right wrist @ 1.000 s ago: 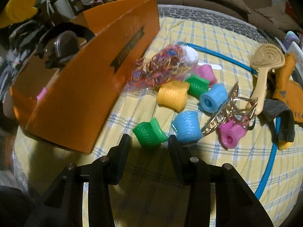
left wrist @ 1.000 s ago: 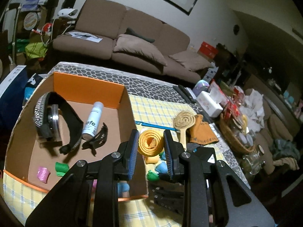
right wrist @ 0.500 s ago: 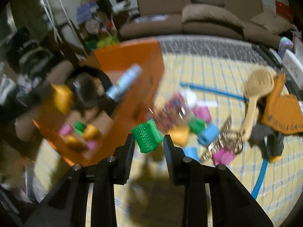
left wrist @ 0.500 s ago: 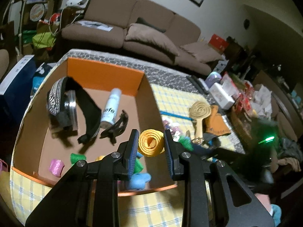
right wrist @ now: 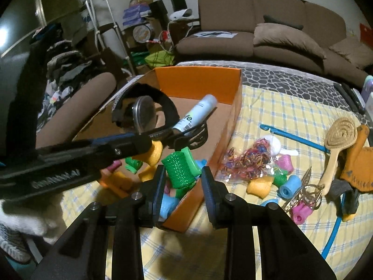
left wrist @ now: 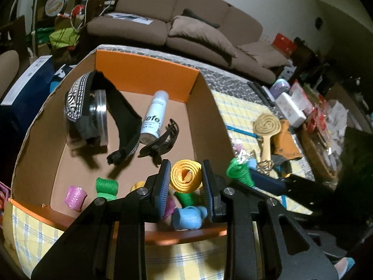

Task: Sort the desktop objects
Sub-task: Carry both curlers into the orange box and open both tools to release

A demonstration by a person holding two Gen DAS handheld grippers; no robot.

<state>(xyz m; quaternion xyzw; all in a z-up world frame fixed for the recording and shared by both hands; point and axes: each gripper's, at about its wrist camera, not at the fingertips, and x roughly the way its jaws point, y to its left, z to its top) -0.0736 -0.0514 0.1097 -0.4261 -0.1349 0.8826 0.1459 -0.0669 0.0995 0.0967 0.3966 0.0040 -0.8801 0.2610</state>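
Note:
My left gripper (left wrist: 186, 183) is shut on a yellow hair roller (left wrist: 186, 175) and holds it above the near right corner of the orange cardboard box (left wrist: 144, 73). My right gripper (right wrist: 181, 179) is shut on a green hair roller (right wrist: 178, 166), held over the box's near right wall (right wrist: 229, 128). In the right wrist view the left gripper reaches in from the left with the yellow roller (right wrist: 155, 152). The box holds several rollers, a spray bottle (left wrist: 153, 116), a black hair claw (left wrist: 160, 140), a headband (left wrist: 77, 98) and a round tin (left wrist: 101, 116).
On the yellow checked cloth (right wrist: 279, 112) right of the box lie several loose rollers (right wrist: 286, 184), a bag of coloured elastics (right wrist: 249, 158), a wooden hairbrush (right wrist: 338, 140), a gold hair claw (right wrist: 303, 193), a blue stick (right wrist: 293, 137) and an orange cloth (right wrist: 356, 163). A sofa stands behind.
Both grippers have lifted their rollers and moved left to above the box. The right gripper closed on the green roller, which lay on the cloth a second ago.

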